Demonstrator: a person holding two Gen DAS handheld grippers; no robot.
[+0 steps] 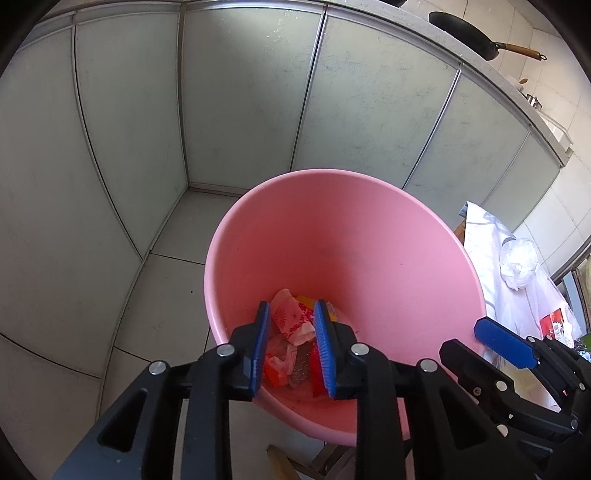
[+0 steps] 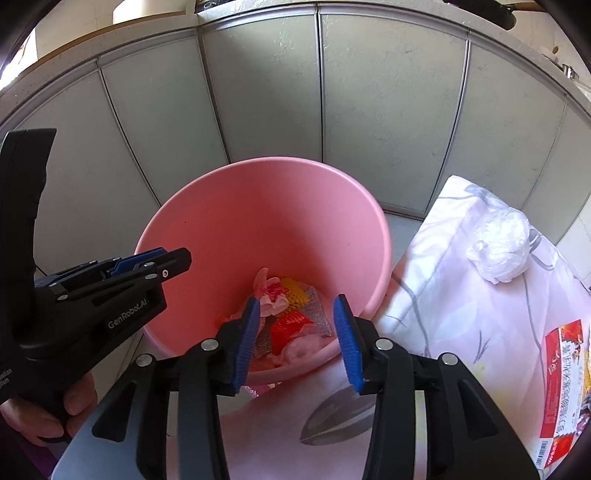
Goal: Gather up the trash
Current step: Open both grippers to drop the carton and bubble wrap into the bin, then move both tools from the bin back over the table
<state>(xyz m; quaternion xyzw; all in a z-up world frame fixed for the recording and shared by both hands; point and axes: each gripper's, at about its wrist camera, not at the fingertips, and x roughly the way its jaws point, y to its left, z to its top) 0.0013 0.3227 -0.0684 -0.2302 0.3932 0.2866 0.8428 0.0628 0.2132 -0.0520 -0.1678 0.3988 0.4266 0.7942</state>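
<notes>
A pink bucket [image 1: 351, 240] [image 2: 258, 214] stands on the floor in front of grey cabinet doors. Crumpled trash lies at its bottom: a pink printed wrapper [image 1: 291, 321] [image 2: 271, 293] on top of red, yellow and silver pieces [image 2: 291, 325]. My left gripper [image 1: 291, 308] [image 2: 177, 258] hovers over the bucket's near rim with its jaws open; the wrapper shows through the gap but lies lower down, untouched. My right gripper [image 2: 295, 301] [image 1: 465, 338] hangs over the bucket's near right rim, also open, with nothing between its pads.
To the right of the bucket, a floral cloth [image 2: 461, 295] covers a raised surface that bears a crumpled white plastic bag [image 2: 498, 251] [image 1: 519, 262] and a red printed package [image 2: 565, 387]. A wok [image 1: 465, 33] sits on the counter above. Tiled floor [image 1: 166, 295] lies left of the bucket.
</notes>
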